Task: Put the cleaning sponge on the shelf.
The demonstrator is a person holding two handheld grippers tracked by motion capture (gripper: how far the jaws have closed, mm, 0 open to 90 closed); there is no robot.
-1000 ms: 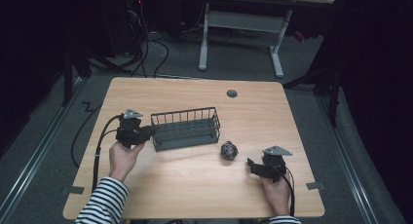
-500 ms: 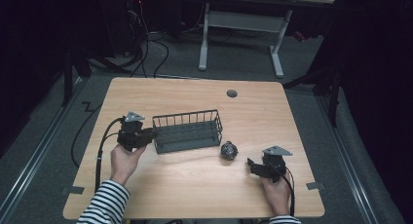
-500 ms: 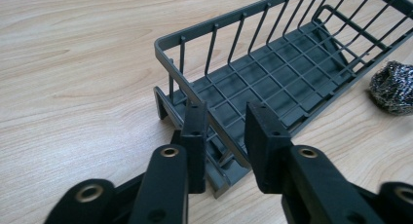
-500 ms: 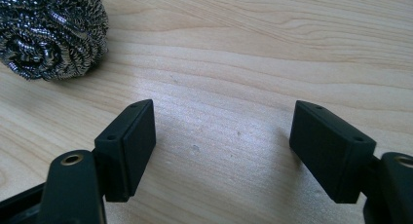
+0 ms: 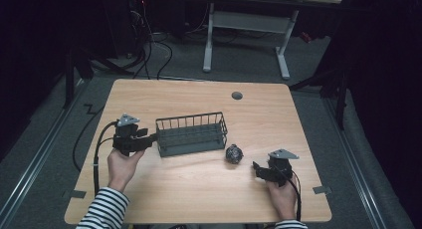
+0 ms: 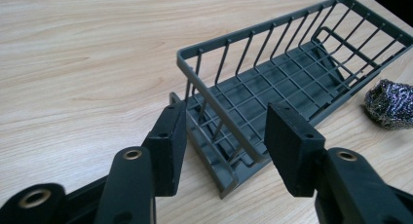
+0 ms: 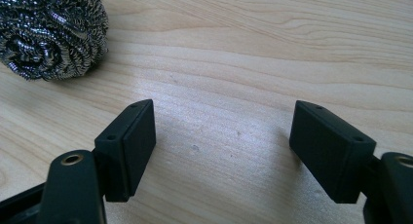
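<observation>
Both tongs gape: left tongs (image 6: 221, 136), just opening, straddle basket (image 6: 272, 83) end untouched; right tongs (image 7: 221, 146) empty.

Dim lab — floor cables (image 5: 164, 50), bare desk (image 5: 278, 114)

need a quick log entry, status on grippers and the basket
Left gripper just opened, jaws astride the wire basket end wall. Right gripper open, empty, near steel scourer. Nothing in the way.

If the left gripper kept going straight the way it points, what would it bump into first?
Most likely the dark grey wire basket: its near end wall already sits between the left gripper's open jaws, which have just been opening.
</observation>
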